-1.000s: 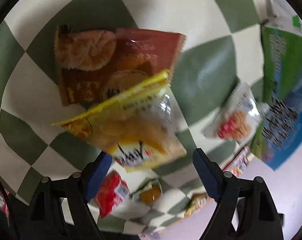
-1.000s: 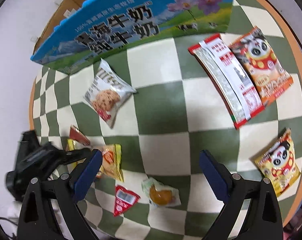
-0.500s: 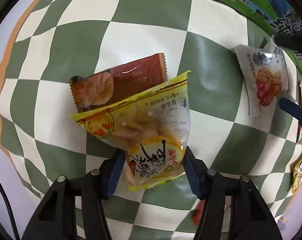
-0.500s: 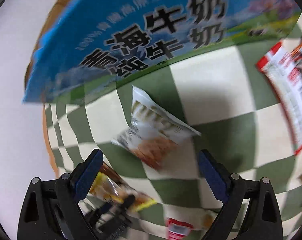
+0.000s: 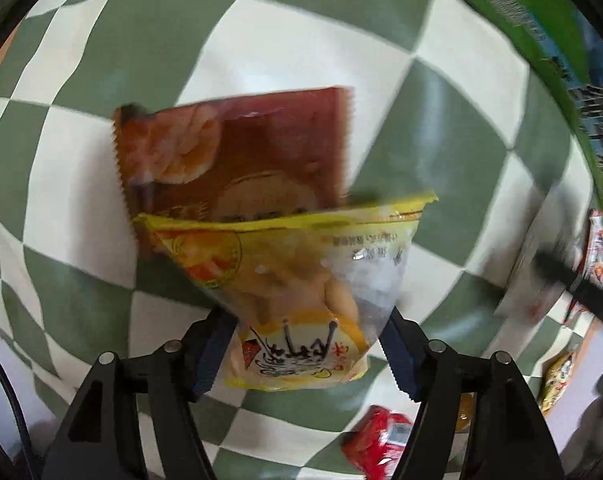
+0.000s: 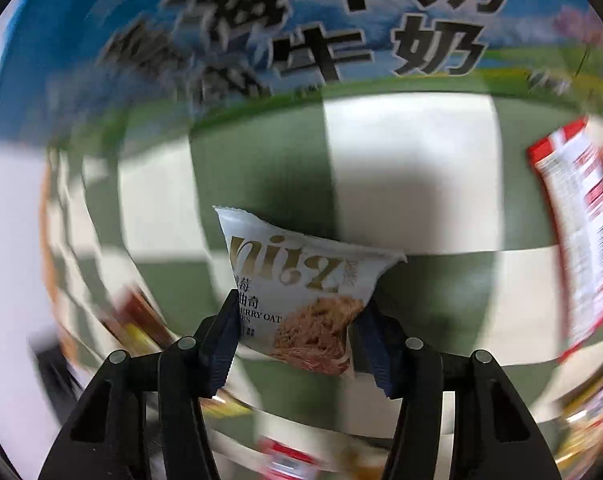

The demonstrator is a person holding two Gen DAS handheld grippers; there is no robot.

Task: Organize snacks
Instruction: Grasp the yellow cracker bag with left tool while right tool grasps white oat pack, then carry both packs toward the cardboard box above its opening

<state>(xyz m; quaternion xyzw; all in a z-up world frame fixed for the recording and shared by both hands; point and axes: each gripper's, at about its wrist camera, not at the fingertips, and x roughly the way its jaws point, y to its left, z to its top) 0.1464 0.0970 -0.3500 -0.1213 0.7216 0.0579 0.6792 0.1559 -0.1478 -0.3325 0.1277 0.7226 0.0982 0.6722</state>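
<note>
While both views are smeared by motion blur, we can see that each gripper has a packet between its fingers. Our left gripper (image 5: 303, 354) has its blue pads pressed against the two sides of the yellow snack bag (image 5: 297, 292), pinching its lower, printed end; the rest of the bag sticks out forward past the fingertips. Its top seam overlaps the near edge of the brown pastry packet (image 5: 237, 156), which lies flat on the green-and-cream checkered tablecloth (image 5: 433, 152) just beyond. We see a red packet (image 5: 381, 440) low on the cloth near the right finger, and the green side of the milk carton box (image 5: 541, 32) runs along the upper right.

Our right gripper (image 6: 297, 344) is closed on the white oat cookie packet (image 6: 301, 280): the pads meet its lower corners, and the packet's upper half fans out ahead of them, tilted, with its logo readable. Beyond it stands the blue milk carton box (image 6: 301, 32) with large black characters. We make out a red-and-white wrapper (image 6: 573, 224) at the right edge, well apart from the fingers.
</note>
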